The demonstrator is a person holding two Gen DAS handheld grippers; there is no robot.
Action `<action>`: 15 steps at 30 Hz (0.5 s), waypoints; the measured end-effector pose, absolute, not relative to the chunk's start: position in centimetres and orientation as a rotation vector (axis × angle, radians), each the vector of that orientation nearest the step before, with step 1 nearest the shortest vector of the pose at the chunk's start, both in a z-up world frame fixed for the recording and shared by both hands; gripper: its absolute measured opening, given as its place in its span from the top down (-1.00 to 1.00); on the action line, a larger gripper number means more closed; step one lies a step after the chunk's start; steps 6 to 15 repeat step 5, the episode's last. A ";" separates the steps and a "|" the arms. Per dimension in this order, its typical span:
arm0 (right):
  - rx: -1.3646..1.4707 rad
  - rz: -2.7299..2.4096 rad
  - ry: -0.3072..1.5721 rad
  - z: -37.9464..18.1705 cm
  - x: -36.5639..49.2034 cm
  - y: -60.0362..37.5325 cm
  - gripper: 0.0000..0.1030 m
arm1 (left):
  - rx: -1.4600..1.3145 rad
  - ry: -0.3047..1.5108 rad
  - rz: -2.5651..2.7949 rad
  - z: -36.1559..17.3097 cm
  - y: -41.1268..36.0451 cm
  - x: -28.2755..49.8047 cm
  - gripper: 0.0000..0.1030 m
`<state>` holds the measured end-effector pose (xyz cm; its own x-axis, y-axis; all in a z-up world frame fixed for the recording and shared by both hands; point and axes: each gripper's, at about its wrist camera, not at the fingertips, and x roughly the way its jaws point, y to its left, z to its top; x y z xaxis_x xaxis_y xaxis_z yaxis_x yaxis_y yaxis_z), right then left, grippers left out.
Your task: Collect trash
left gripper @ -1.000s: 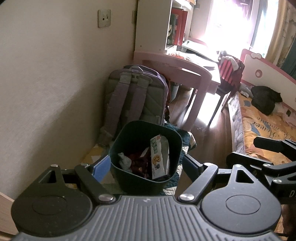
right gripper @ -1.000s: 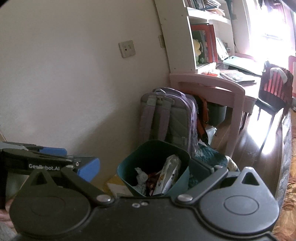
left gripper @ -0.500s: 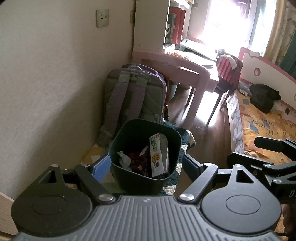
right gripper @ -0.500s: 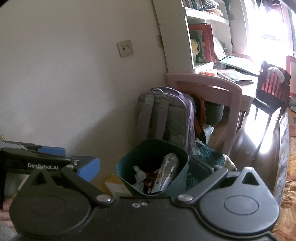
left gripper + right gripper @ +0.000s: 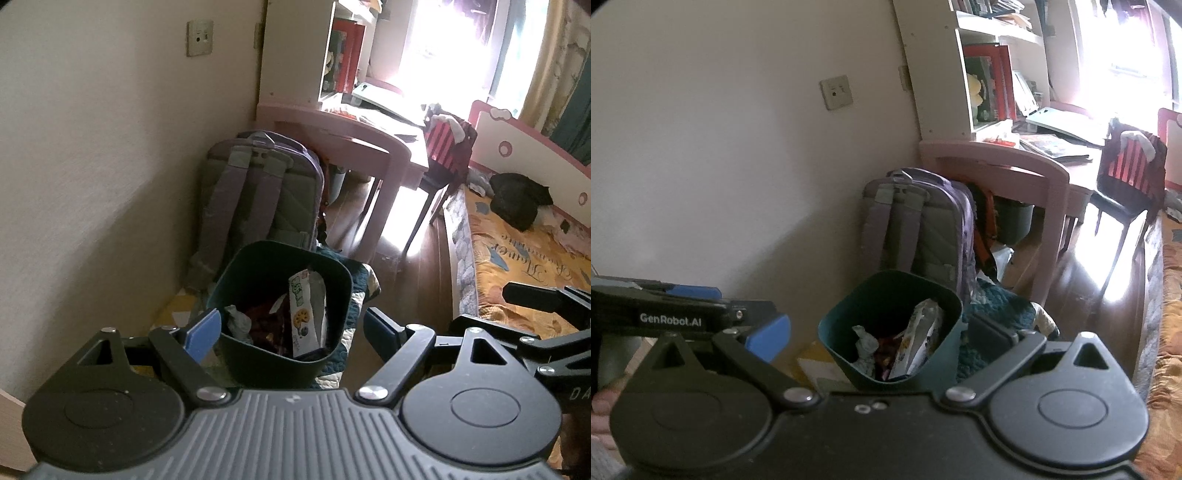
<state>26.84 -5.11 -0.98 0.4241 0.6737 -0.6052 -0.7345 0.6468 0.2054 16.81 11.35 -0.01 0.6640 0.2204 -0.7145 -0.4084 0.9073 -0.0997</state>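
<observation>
A dark teal trash bin [image 5: 332,288] stands on the floor by the wall, also in the right wrist view [image 5: 846,354]. It holds a white snack wrapper [image 5: 304,317], a crumpled grey tissue [image 5: 238,325] and dark red wrappers. My left gripper [image 5: 291,332] is open and empty, its blue-padded fingers on either side of the bin in the image. My right gripper [image 5: 879,339] is open and empty, also facing the bin. The left gripper's side shows at the left of the right wrist view [image 5: 683,314].
A grey-purple backpack [image 5: 258,195] leans on the wall behind the bin. A pink desk [image 5: 351,136] with a bookshelf and a chair [image 5: 447,147] stand further back. A bed [image 5: 524,240] with an orange cover runs along the right. A quilted mat [image 5: 354,332] lies under the bin.
Both views have shifted slightly; the bin sits a little lower and nearer the centre. Both grippers stay open and empty.
</observation>
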 end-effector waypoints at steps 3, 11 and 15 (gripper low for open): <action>-0.091 0.876 0.709 -1.0 26.9 -5.3 -1.00 | -0.259 0.770 0.360 0.0 11.2 16.9 -0.65; -0.090 0.874 0.710 -1.1 26.9 -5.4 -1.00 | -0.258 0.774 0.364 -0.1 11.2 17.0 -0.65; -0.090 0.874 0.710 -1.1 26.9 -5.4 -1.00 | -0.258 0.774 0.364 -0.1 11.2 17.0 -0.65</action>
